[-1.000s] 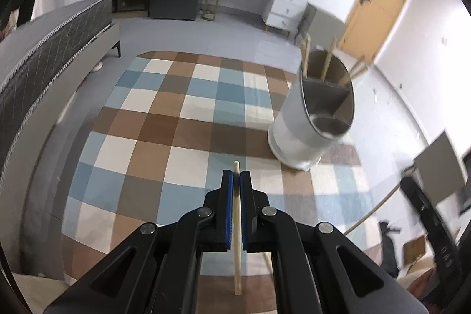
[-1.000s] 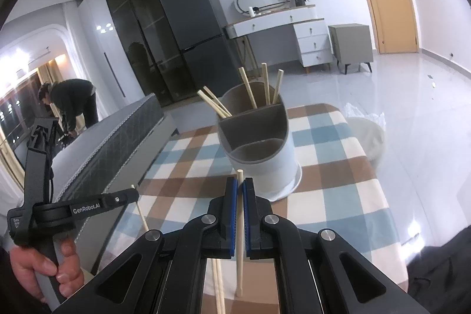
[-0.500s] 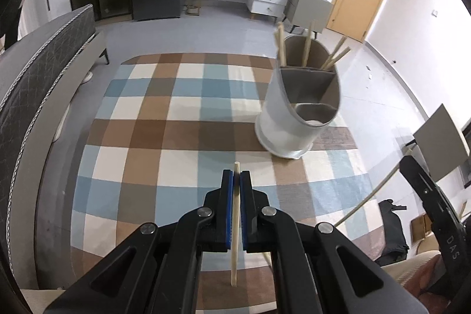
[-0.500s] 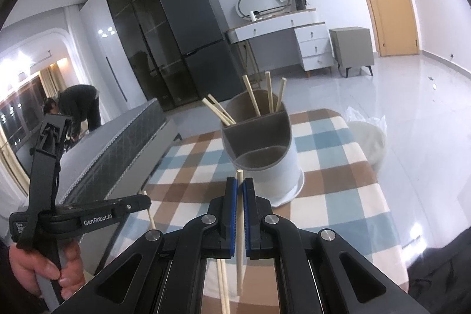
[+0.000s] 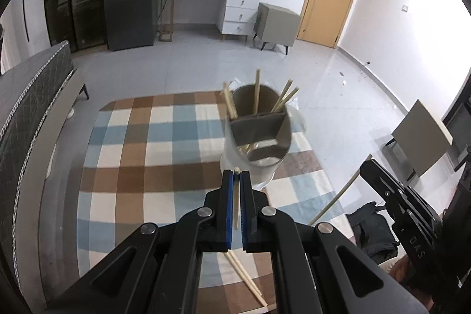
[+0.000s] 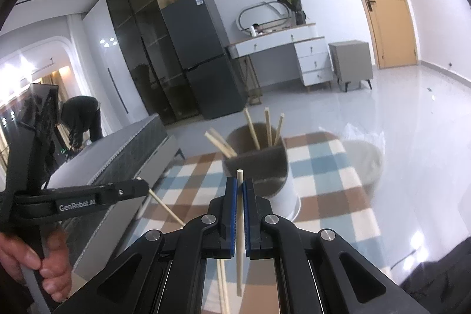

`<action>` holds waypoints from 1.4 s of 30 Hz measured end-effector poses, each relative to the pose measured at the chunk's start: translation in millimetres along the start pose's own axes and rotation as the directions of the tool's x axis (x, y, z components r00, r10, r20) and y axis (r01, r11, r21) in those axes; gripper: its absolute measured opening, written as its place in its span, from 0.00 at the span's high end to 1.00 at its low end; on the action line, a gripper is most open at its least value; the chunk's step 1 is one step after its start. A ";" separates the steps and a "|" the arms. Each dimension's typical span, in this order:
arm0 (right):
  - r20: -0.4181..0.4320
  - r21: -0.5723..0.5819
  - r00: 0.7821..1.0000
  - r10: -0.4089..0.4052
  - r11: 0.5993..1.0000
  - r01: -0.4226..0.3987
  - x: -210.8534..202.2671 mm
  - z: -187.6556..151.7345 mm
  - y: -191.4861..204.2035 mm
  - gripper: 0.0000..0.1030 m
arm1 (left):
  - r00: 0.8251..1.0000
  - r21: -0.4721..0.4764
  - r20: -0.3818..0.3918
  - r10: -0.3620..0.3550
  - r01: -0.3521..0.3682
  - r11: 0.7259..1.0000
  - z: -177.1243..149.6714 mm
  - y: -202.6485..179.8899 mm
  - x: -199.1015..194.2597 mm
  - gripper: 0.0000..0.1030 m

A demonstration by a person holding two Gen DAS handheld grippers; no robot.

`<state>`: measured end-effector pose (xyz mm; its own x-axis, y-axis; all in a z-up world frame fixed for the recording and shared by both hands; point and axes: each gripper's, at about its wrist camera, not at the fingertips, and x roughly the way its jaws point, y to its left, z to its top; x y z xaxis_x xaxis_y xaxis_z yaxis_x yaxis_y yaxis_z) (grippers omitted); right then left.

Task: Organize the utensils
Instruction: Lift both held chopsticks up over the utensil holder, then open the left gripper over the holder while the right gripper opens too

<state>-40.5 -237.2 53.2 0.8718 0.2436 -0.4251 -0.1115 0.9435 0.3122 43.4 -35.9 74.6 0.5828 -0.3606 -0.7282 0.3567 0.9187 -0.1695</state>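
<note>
A grey-white utensil holder (image 5: pixel 259 143) with divided compartments stands on the checked tablecloth (image 5: pixel 147 167); several wooden chopsticks (image 5: pixel 256 91) stick out of its back compartment. My left gripper (image 5: pixel 236 175) is shut on a chopstick (image 5: pixel 236 202) and hovers just in front of the holder. My right gripper (image 6: pixel 240 181) is shut on another chopstick (image 6: pixel 240 225), also in front of the holder (image 6: pixel 262 167). Two more chopsticks (image 5: pixel 244 272) lie on the cloth below the left gripper.
The right gripper shows at the right of the left wrist view (image 5: pixel 397 196), the left gripper at the left of the right wrist view (image 6: pixel 88 196). A dark bed (image 5: pixel 26 96) runs along the table's left. A bin with a plastic liner (image 6: pixel 362 158) stands behind the table.
My left gripper has swung right and closer to the holder, which now sits straight ahead of it. My right gripper has edged closer too. Both still hold their chopsticks.
</note>
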 end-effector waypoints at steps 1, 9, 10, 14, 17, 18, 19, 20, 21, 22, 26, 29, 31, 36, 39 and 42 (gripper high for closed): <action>0.004 -0.001 1.000 -0.001 1.000 0.001 -0.9 3.3 -0.4 0.97 | 1.000 0.002 0.002 -0.007 0.007 1.000 3.6 -1.1 -2.2 1.00; 0.062 -0.069 0.998 0.008 0.998 -0.004 -5.9 46.3 6.8 0.97 | 0.998 0.012 0.031 -0.058 0.057 0.998 32.6 -9.6 -19.4 1.00; 0.073 -0.084 0.997 0.012 0.996 -0.005 -5.3 55.3 9.9 0.97 | 0.997 0.011 0.038 -0.066 0.066 0.998 38.3 -10.4 -22.6 1.00; 0.112 -0.115 0.993 0.024 0.993 -0.011 -2.3 84.4 18.1 0.97 | 0.993 0.016 0.080 -0.083 0.082 0.997 61.7 -11.6 -34.8 1.00; 0.133 -0.133 0.991 0.028 0.991 -0.010 3.5 106.1 23.3 0.97 | 0.991 0.024 0.104 -0.088 0.086 0.996 77.7 -11.8 -38.6 1.00; 0.137 -0.137 0.990 0.028 0.990 -0.009 4.6 110.2 23.9 0.97 | 0.990 0.023 0.111 -0.089 0.087 0.996 85.3 -11.2 -38.9 1.00; 0.144 -0.143 0.989 0.027 0.990 -0.006 8.3 118.4 25.6 0.97 | 0.989 0.022 0.114 -0.089 0.087 0.996 89.7 -10.3 -38.3 1.00; 0.151 -0.145 0.988 0.030 0.989 -0.008 10.7 124.1 26.4 0.97 | 0.989 0.021 0.116 -0.091 0.089 0.996 96.1 -9.5 -36.9 1.00; 0.156 -0.145 0.987 0.033 0.989 -0.010 13.1 128.8 27.3 0.97 | 0.989 0.020 0.118 -0.093 0.091 0.996 98.6 -8.7 -35.3 1.00; 0.161 -0.147 0.986 0.034 0.989 -0.010 16.4 133.3 28.1 0.97 | 0.988 0.020 0.122 -0.094 0.092 0.996 105.7 -7.9 -32.9 1.00; 0.166 -0.161 0.985 0.036 0.987 -0.009 31.6 144.4 31.5 0.97 | 0.987 0.020 0.130 -0.095 0.093 0.995 123.0 -5.2 -23.0 1.00; 0.166 -0.160 0.986 0.034 0.987 -0.007 44.8 148.2 29.2 0.97 | 0.987 0.024 0.132 -0.095 0.092 0.995 134.0 -2.5 -13.9 1.00; 0.160 -0.153 0.987 0.031 0.988 -0.007 53.7 148.3 25.9 0.97 | 0.987 0.029 0.132 -0.091 0.088 0.996 139.1 -2.0 -8.5 1.00; 0.148 -0.149 0.989 0.017 0.989 0.005 72.7 147.0 18.4 0.97 | 0.990 0.042 0.112 -0.081 0.077 0.996 146.3 0.5 14.7 1.00; 0.136 -0.149 0.991 0.010 0.989 0.010 83.4 144.9 15.8 0.97 | 0.993 0.048 0.091 -0.076 0.072 0.996 144.3 1.6 30.2 1.00; 0.129 -0.151 0.992 0.006 0.988 0.013 90.9 143.0 13.2 0.97 | 0.995 0.047 0.068 -0.069 0.066 0.997 141.4 3.5 42.9 1.00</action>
<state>105.6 -234.8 140.2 0.9253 0.2184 -0.3099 -0.1703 0.9697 0.1749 172.9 -70.8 136.6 0.6048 -0.4337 -0.6679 0.4287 0.8841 -0.1858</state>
